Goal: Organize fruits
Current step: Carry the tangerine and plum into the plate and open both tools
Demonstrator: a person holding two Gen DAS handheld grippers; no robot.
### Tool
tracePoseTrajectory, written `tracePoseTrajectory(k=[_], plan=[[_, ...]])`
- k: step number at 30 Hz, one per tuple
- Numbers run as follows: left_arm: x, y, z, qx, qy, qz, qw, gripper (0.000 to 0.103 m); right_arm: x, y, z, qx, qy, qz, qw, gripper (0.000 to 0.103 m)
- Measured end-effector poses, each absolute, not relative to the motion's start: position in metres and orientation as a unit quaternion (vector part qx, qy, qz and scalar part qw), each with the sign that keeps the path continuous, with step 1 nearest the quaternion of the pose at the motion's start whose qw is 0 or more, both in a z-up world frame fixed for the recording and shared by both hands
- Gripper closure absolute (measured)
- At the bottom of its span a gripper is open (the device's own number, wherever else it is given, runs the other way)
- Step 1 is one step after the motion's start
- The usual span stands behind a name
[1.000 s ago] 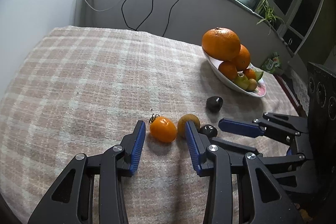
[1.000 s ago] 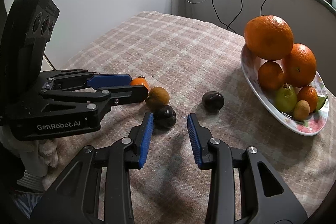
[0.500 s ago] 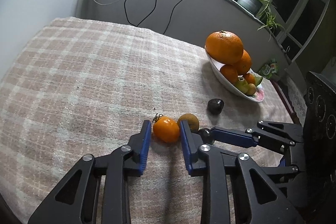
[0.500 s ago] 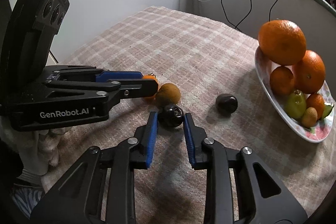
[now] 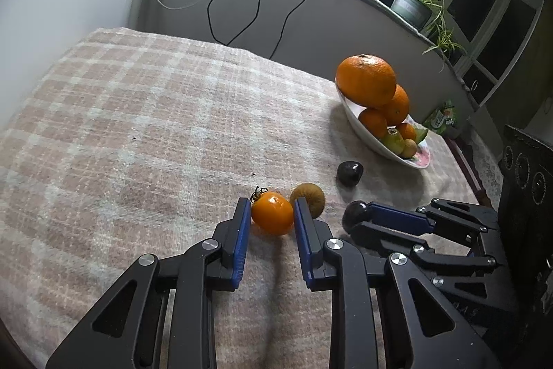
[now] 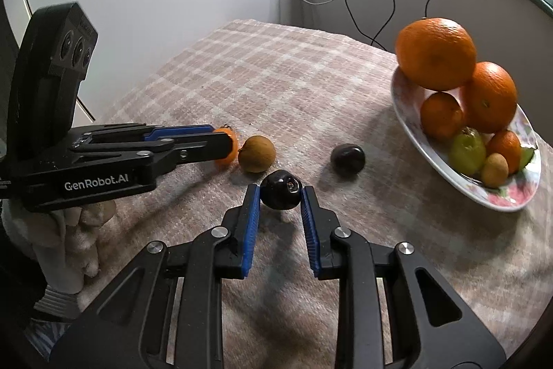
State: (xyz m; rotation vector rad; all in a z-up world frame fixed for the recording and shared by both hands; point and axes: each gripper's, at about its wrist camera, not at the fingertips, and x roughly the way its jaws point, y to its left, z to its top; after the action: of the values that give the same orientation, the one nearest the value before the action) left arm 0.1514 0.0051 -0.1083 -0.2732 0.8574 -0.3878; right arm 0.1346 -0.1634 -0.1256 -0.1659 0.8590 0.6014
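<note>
Woven plaid cloth (image 5: 145,113) looks rough; the orange tomato (image 5: 272,212) glossy.

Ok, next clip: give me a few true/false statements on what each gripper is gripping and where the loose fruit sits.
1. The left gripper has its fingers closed on the orange tomato. True.
2. The right gripper grips the brown fruit. False: it grips the dark cherry; the brown fruit lies free on the cloth.
3. The plate holds only oranges. False: a green fruit lies there too.
4. A second dark fruit lies on the cloth, outside the plate. True.
</note>
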Motion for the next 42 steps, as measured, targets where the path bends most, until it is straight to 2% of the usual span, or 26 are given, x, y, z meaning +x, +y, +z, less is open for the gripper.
tracePoseTrajectory(k=[8, 17, 29, 42], plan=[[0.138, -0.002, -0.089, -0.128, 0.388, -0.194, 0.892, 0.08, 0.126, -0.188, -0.113, -0.048, 0.398, 0.281, 0.872, 0.078], [0.143, -0.051, -0.067, -0.118, 0.361, -0.234, 0.895, 0.08, 0.12, -0.245, -0.091, -0.019, 0.377, 0.244, 0.893, 0.078], [0.165, -0.133, -0.07, -0.106, 0.339, -0.253, 0.9, 0.08, 0.153, -0.319, -0.075, 0.01, 0.362, 0.181, 0.914, 0.078], [0.18, -0.15, -0.081, -0.074, 0.325, -0.222, 0.916, 0.08, 0.196, -0.351, -0.071, 0.034, 0.351, 0.155, 0.923, 0.078]])
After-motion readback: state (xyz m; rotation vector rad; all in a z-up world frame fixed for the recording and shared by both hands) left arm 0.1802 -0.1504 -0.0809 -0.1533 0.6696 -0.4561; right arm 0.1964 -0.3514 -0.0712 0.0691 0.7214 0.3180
